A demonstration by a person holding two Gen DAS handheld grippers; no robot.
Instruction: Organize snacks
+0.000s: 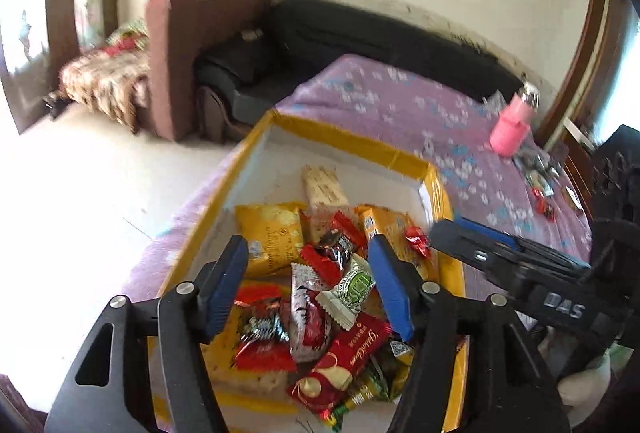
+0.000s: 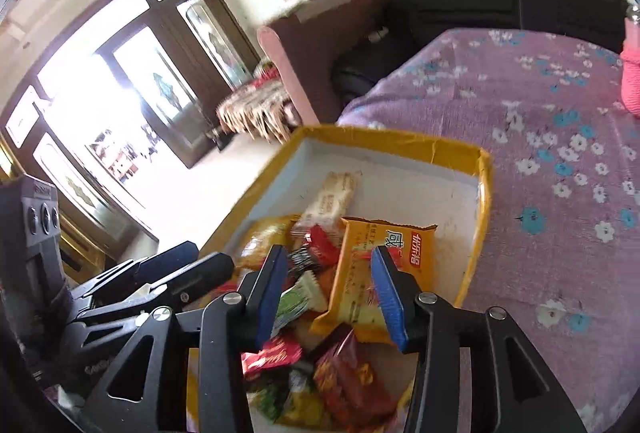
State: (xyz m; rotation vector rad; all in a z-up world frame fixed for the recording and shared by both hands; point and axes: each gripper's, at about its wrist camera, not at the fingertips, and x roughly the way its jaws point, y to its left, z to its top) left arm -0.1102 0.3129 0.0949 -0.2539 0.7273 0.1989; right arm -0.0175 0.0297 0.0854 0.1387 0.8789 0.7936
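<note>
A yellow-rimmed box (image 1: 340,135) with a white floor sits on a purple floral cloth (image 1: 400,113) and holds a heap of snack packets. My left gripper (image 1: 308,285) hangs open over the heap, above a green-and-white packet (image 1: 352,289) and a red packet (image 1: 352,357), touching neither. A yellow chip bag (image 1: 272,237) and a beige wafer bar (image 1: 324,187) lie further in. My right gripper (image 2: 328,293) is open over the same box (image 2: 384,135), just above an orange cracker packet (image 2: 372,265). Each gripper shows in the other's view: right gripper (image 1: 446,227), left gripper (image 2: 208,257).
A pink bottle (image 1: 510,131) stands on the cloth at the far right, with a few loose candies (image 1: 542,201) near it. A dark sofa (image 1: 360,41) and a brown armchair (image 1: 176,45) stand behind the table. Pale floor lies to the left.
</note>
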